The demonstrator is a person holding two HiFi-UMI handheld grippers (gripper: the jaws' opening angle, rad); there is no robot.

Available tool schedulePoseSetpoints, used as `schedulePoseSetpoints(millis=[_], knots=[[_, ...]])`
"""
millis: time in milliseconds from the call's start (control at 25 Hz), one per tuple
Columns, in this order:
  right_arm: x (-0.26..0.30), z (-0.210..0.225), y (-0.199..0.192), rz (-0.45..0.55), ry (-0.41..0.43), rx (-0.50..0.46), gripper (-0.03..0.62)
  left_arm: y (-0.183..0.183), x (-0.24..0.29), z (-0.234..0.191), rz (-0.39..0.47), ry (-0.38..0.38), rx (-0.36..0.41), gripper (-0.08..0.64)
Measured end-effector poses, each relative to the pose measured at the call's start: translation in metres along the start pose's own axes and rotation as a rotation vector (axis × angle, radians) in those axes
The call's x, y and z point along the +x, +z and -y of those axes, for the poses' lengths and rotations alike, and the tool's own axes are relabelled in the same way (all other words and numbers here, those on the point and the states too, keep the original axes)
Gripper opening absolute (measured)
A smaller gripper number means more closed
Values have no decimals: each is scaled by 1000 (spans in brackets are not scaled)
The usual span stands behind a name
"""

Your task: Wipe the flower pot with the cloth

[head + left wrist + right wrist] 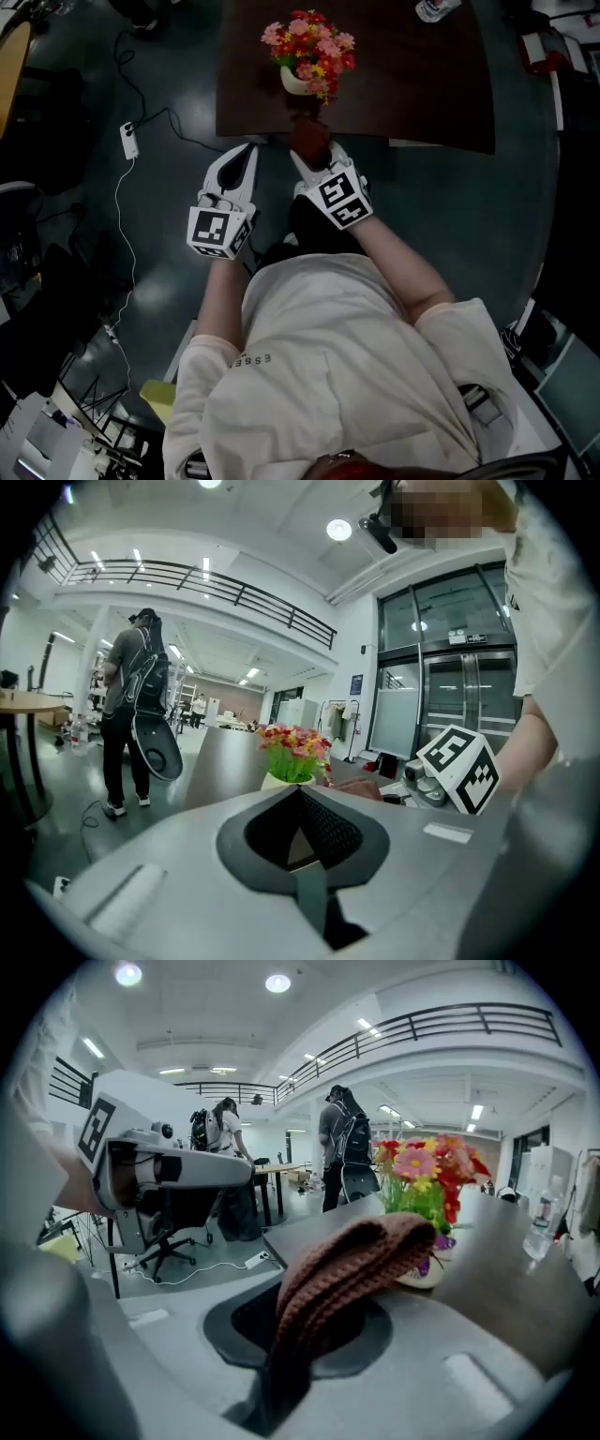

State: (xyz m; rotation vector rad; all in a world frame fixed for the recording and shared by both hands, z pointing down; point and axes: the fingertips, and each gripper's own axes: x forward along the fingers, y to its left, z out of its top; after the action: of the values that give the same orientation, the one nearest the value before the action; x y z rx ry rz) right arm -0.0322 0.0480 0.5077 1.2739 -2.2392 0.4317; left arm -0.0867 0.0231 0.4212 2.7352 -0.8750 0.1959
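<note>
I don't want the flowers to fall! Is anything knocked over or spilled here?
No, nothing stands out. The flower pot stands upright on the table, near its edge, with nothing spilled. The cloth is clamped in the right gripper.

In the head view I see the flower pot on the table, upper centre, near the table's lower edge. Just below it, the cloth sits in my right gripper. My left gripper lies beside it, to the left.
</note>
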Motion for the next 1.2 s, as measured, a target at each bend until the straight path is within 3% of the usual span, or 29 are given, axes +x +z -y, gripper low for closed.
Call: schedulePoseSetpoints(millis=[200,440,600,760,880,1040,1200], knots=[[49,23,19,-33,61,-24,44,-8,22,-28,-18,49,-36,14],[88,35,31,-36,77,40,44,-20,39,-52,-36,38,-64,14],[101,48,27,-46,43,147,44,-23,54,-64,-65,-24,-78,14],[94,54,10,-90,30,295,46,-27,72,-54,-113,-132,-108,12],[87,69,3,-100,-24,398,46,-24,85,-48,-118,-211,-99,12],[71,91,-10,-122,-117,448,46,-23,97,-43,-131,-286,-86,12],[53,108,-22,-150,-170,472,46,-18,106,-45,-139,-301,-77,12]])
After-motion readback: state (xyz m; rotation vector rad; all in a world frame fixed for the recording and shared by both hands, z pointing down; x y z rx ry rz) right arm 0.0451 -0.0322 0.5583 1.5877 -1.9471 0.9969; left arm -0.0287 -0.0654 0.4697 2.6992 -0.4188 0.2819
